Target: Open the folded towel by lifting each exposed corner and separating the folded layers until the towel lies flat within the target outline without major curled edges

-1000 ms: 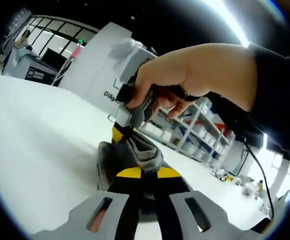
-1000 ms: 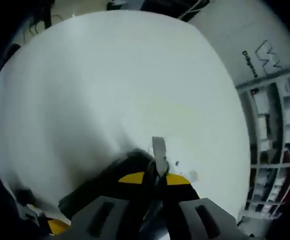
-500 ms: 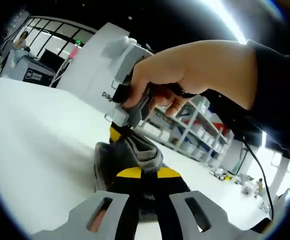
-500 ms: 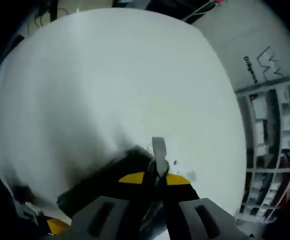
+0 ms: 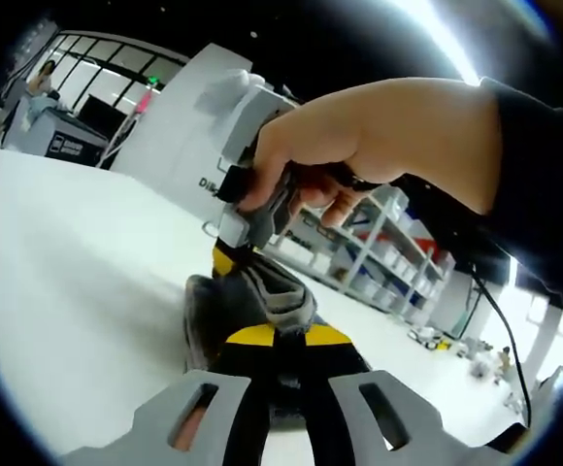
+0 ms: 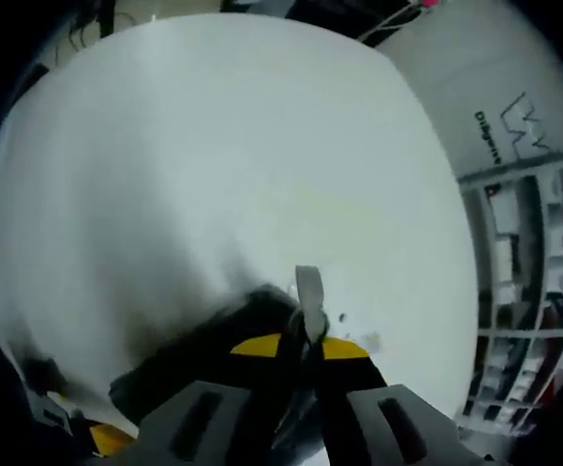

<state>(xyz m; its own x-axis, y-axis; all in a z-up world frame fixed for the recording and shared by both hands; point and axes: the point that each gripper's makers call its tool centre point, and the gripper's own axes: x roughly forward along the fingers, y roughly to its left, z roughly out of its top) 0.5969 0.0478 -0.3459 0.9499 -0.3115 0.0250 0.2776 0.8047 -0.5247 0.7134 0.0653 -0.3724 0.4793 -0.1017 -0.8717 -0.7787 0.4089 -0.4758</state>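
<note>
The grey towel [image 5: 250, 296] is bunched up above the white table [image 5: 68, 272], held between both grippers. My left gripper [image 5: 277, 336] is shut on one fold of it, yellow tips together. A hand holds my right gripper [image 5: 228, 258] just beyond, pinching the towel's far side. In the right gripper view, my right gripper [image 6: 301, 346] is shut on the towel [image 6: 214, 335], which hangs dark to the left while a pale strip of its edge [image 6: 308, 291] sticks up past the tips. A yellow bit of the left gripper [image 6: 102, 439] shows at the lower left.
The white table [image 6: 214, 146] spreads wide under both grippers. Shelving racks [image 5: 379, 262] and a white wall stand behind it. A dark sleeve [image 5: 539, 194] and a cable cross the right side. A desk with a person sits far off at upper left.
The hand with the right gripper has shifted slightly left and up over the last second. The towel stays pinched in both grippers, barely moved.
</note>
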